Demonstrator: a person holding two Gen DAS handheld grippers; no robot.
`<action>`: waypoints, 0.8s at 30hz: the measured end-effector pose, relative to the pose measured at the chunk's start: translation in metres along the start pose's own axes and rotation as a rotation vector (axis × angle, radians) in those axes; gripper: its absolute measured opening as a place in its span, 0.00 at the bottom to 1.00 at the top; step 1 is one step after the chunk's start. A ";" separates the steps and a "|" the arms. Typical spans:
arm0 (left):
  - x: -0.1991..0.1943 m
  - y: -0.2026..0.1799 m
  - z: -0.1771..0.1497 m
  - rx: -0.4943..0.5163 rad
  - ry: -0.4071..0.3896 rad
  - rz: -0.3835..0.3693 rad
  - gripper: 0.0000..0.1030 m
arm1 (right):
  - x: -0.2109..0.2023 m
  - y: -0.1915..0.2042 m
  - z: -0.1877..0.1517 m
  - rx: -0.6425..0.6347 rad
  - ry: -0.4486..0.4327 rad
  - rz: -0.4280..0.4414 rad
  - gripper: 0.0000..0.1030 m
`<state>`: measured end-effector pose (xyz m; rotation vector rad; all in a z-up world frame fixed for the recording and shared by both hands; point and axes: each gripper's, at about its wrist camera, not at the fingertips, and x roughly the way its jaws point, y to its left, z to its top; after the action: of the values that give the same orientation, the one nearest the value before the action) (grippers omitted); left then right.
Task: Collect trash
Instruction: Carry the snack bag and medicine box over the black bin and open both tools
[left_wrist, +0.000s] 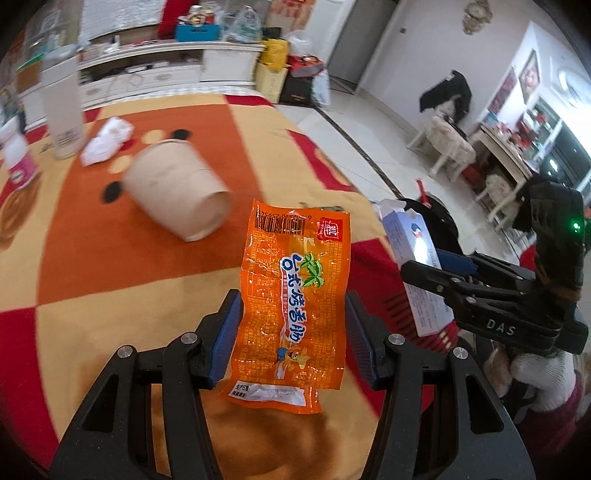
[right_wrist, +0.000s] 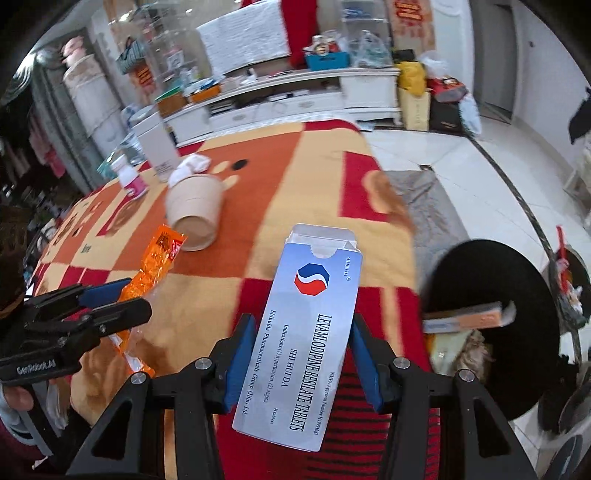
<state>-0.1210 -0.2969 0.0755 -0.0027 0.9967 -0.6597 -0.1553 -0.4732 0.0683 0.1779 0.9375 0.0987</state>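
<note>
My left gripper (left_wrist: 293, 332) is shut on an orange snack wrapper (left_wrist: 295, 295) and holds it above the cloth-covered table (left_wrist: 92, 258); it also shows in the right wrist view (right_wrist: 147, 280). My right gripper (right_wrist: 303, 354) is shut on a pale blue tablet box (right_wrist: 306, 332), held near the table's right edge; the box also shows in the left wrist view (left_wrist: 413, 254). A brown paper cup (left_wrist: 177, 192) lies on its side on the table. Crumpled white tissue (left_wrist: 107, 140) lies behind it.
A black bin (right_wrist: 491, 295) with trash inside stands on the floor to the right of the table. A tall white box (left_wrist: 62, 107) and a pink-labelled bottle (left_wrist: 18, 162) stand at the far left. A white cabinet (right_wrist: 295, 96) is behind.
</note>
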 end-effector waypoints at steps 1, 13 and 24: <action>0.003 -0.005 0.002 0.007 0.004 -0.006 0.52 | -0.002 -0.007 -0.001 0.011 -0.002 -0.009 0.48; 0.044 -0.066 0.036 0.068 0.019 -0.090 0.52 | -0.019 -0.080 -0.005 0.110 -0.025 -0.095 0.48; 0.088 -0.101 0.068 0.048 0.048 -0.164 0.52 | -0.026 -0.140 -0.004 0.184 -0.031 -0.168 0.48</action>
<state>-0.0878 -0.4433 0.0745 -0.0275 1.0335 -0.8369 -0.1726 -0.6143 0.0598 0.2689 0.9265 -0.1459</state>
